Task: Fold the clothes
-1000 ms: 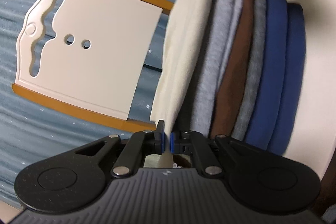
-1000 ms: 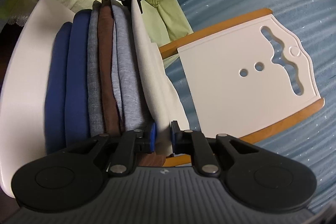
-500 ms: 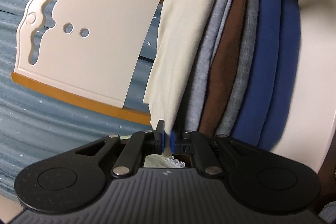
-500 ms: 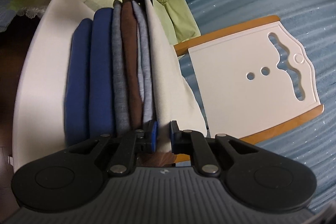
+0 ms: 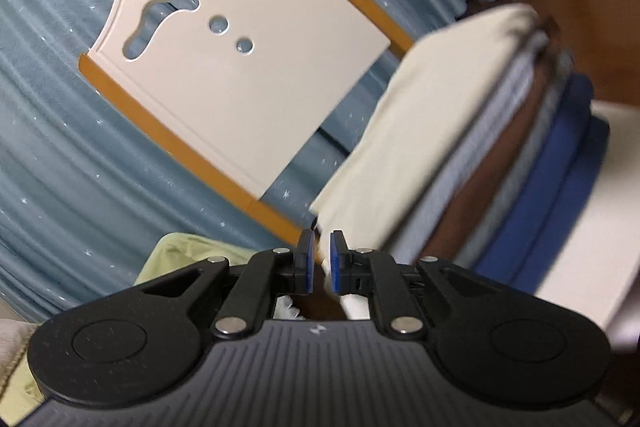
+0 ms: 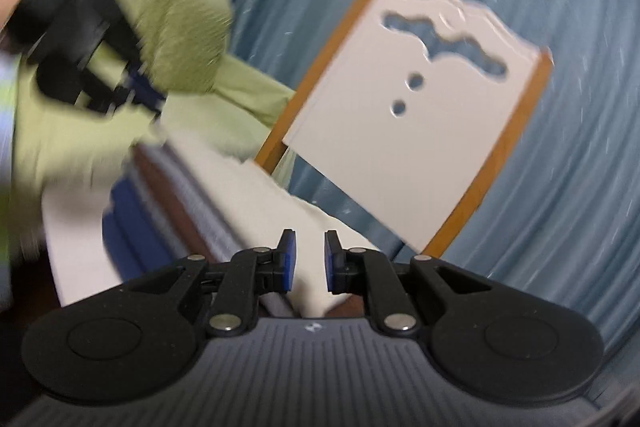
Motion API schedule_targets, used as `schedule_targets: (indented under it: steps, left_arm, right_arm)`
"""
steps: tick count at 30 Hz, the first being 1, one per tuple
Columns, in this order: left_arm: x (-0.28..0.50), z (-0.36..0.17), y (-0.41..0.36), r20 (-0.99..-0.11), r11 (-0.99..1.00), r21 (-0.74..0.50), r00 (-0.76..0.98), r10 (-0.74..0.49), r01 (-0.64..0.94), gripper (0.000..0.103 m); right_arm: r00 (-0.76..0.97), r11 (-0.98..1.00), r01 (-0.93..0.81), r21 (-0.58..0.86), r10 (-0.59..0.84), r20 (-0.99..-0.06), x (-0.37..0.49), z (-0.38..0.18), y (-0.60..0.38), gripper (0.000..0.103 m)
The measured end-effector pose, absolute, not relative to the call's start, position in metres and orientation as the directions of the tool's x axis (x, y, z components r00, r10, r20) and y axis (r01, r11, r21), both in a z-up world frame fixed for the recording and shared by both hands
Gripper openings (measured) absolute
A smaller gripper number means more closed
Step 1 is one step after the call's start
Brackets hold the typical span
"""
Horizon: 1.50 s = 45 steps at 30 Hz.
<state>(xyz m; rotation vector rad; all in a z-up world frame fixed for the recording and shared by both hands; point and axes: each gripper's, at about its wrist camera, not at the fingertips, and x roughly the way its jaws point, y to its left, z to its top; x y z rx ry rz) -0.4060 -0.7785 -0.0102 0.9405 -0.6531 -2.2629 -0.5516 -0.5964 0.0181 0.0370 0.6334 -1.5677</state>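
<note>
Both the left gripper [image 5: 319, 253], whose jaws have just been opening, and the right gripper [image 6: 307, 253] stand apart and empty beside the cream garment [image 5: 404, 131] topping the folded stack [image 5: 532, 179] at frame right

Open ribbed blue-grey bedcover [image 5: 80, 155] lies clear left of the flat white folding board with orange side strips [image 5: 240, 75], which takes up the middle ground. Stack of folded clothes, cream on top over grey, brown and blue [image 5: 472, 155], blocks the right side on a white tabletop [image 5: 580, 267]. Crumpled light-green cloth [image 6: 256, 95] crowds the board's near corner.
</note>
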Motion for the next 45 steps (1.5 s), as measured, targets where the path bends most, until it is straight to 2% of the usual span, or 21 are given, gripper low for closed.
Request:
schedule_targets:
  steps: [5,13,17,18,19,20,21,22,24,26,27,28,29,30,31,33,36,40,45]
  left_arm:
    - [-0.402,-0.030,-0.777,-0.493,-0.751,0.523,-0.576,-0.652,0.403,0.013]
    - [-0.380,-0.039,-0.761,-0.482,-0.759,0.464,-0.589,-0.649,0.457,0.008]
    - [-0.387,-0.032,-0.769,-0.489,-0.762,0.434,-0.585,-0.647,0.480,0.008]
    - [-0.386,-0.028,-0.770,-0.489,-0.761,0.415,-0.583,-0.649,0.498,0.013]
    - [-0.382,-0.023,-0.768,-0.484,-0.755,0.388,-0.581,-0.655,0.528,0.028]
    - [-0.376,-0.020,-0.765,-0.474,-0.746,0.358,-0.579,-0.663,0.561,0.038]
    - [-0.370,-0.016,-0.761,-0.464,-0.739,0.317,-0.582,-0.668,0.595,0.051]
    - [-0.362,-0.013,-0.756,-0.454,-0.735,0.258,-0.593,-0.666,0.627,0.057]
    - [-0.344,-0.014,-0.738,-0.452,-0.716,0.138,-0.600,-0.660,0.684,0.064]
    - [-0.331,-0.020,-0.717,-0.464,-0.682,0.043,-0.590,-0.661,0.730,0.068]
    - [-0.324,-0.025,-0.704,-0.474,-0.659,-0.016,-0.586,-0.657,0.752,0.069]
    - [-0.320,-0.028,-0.697,-0.483,-0.642,-0.055,-0.583,-0.653,0.765,0.069]
    - [-0.316,-0.030,-0.689,-0.491,-0.624,-0.095,-0.581,-0.648,0.776,0.069]
    - [-0.311,-0.032,-0.681,-0.501,-0.604,-0.137,-0.581,-0.642,0.785,0.071]
    - [-0.307,-0.034,-0.672,-0.510,-0.582,-0.178,-0.580,-0.635,0.794,0.080]
    - [-0.301,-0.035,-0.649,-0.519,-0.550,-0.201,-0.565,-0.641,0.810,0.090]
    - [-0.295,-0.030,-0.624,-0.535,-0.521,-0.177,-0.526,-0.661,0.835,0.101]
    - [-0.284,-0.024,-0.597,-0.533,-0.505,-0.177,-0.514,-0.672,0.845,0.102]
    - [-0.274,-0.019,-0.578,-0.519,-0.456,-0.138,-0.456,-0.723,0.879,0.102]
  right_arm:
    - [-0.090,-0.014,0.987,-0.161,-0.874,-0.477,-0.579,0.005,-0.632,0.010]
    - [-0.099,-0.060,0.994,-0.095,-0.865,-0.492,-0.573,-0.024,-0.615,0.012]
    - [-0.109,-0.058,0.991,-0.119,-0.867,-0.486,-0.573,-0.023,-0.622,0.014]
    - [-0.112,-0.064,0.991,-0.115,-0.870,-0.480,-0.575,-0.020,-0.621,0.015]
    - [-0.116,-0.073,0.991,-0.110,-0.876,-0.468,-0.575,-0.015,-0.616,0.018]
    - [-0.120,-0.082,0.991,-0.104,-0.882,-0.455,-0.574,-0.011,-0.610,0.022]
    - [-0.119,-0.085,0.992,-0.096,-0.889,-0.441,-0.574,-0.006,-0.604,0.030]
    - [-0.115,-0.086,0.993,-0.085,-0.896,-0.429,-0.574,-0.002,-0.597,0.035]
    - [-0.105,-0.089,0.994,-0.057,-0.904,-0.414,-0.571,0.002,-0.578,0.037]
    - [-0.101,-0.100,0.995,-0.025,-0.904,-0.414,-0.567,0.002,-0.558,0.043]
    - [-0.102,-0.104,0.994,-0.018,-0.901,-0.422,-0.563,-0.001,-0.548,0.051]
    - [-0.104,-0.109,0.994,-0.013,-0.896,-0.431,-0.559,-0.004,-0.538,0.065]
    - [-0.127,-0.133,0.991,-0.018,-0.889,-0.439,-0.554,-0.007,-0.528,0.076]
    - [-0.157,-0.162,0.986,-0.026,-0.881,-0.446,-0.549,-0.010,-0.518,0.095]
    - [-0.178,-0.186,0.982,-0.026,-0.875,-0.449,-0.544,-0.014,-0.510,0.101]
    - [-0.203,-0.218,0.976,-0.021,-0.863,-0.463,-0.535,-0.020,-0.495,0.102]
    - [-0.226,-0.257,0.967,-0.006,-0.839,-0.495,-0.521,-0.023,-0.477,0.102]
    - [-0.236,-0.264,0.964,-0.023,-0.814,-0.530,-0.503,-0.024,-0.460,0.102]
    - [-0.285,-0.323,0.946,-0.023,-0.799,-0.530,-0.498,-0.017,-0.449,0.102]
